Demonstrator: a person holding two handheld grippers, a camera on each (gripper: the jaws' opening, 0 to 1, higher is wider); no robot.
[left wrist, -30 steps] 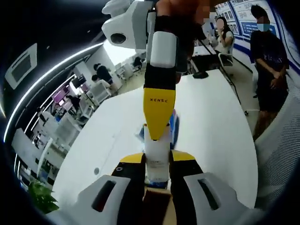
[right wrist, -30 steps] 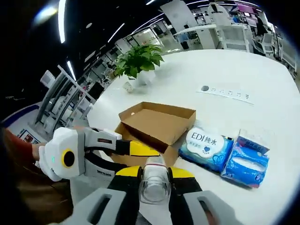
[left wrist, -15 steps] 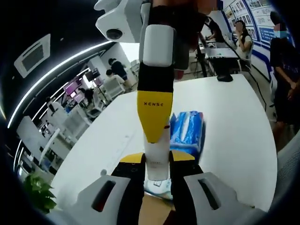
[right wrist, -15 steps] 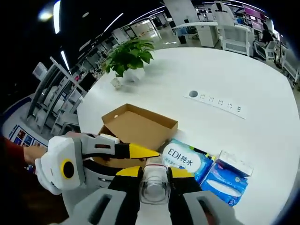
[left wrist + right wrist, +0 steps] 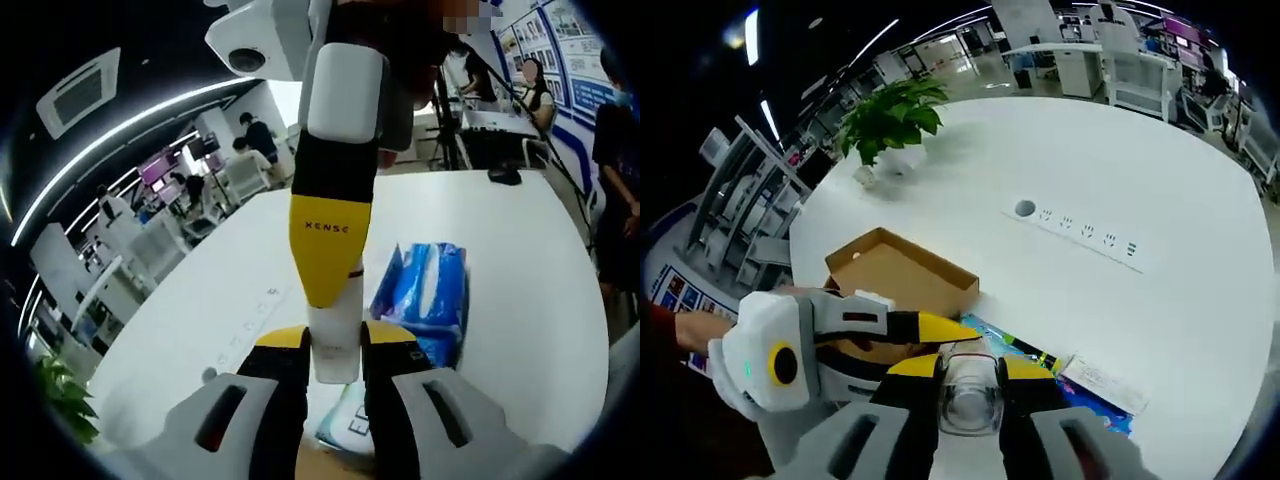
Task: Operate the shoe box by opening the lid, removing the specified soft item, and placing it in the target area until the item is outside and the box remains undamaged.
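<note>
The open brown shoe box (image 5: 902, 283) sits on the white table (image 5: 1120, 160) with its inside bare. Blue soft tissue packs (image 5: 1045, 357) lie on the table just right of the box. They sit partly under my right gripper (image 5: 969, 372), whose jaws are shut with nothing seen between them. The left gripper (image 5: 952, 328) reaches in from the left, its yellow finger over the box's near edge. In the left gripper view, my left gripper (image 5: 336, 352) is shut. The right gripper's yellow finger (image 5: 330, 245) hangs just above it, and a blue pack (image 5: 428, 300) lies to its right.
A potted plant (image 5: 887, 112) stands at the table's far side, and a power strip (image 5: 1080, 236) lies across the middle. A second pack with blue lettering (image 5: 350, 440) is under the left jaws. People stand beyond the table's far end (image 5: 620, 170).
Both views have shifted with the hands. In the right gripper view the box and packs have slid down towards my jaws. In the left gripper view the blue pack shows more fully.
</note>
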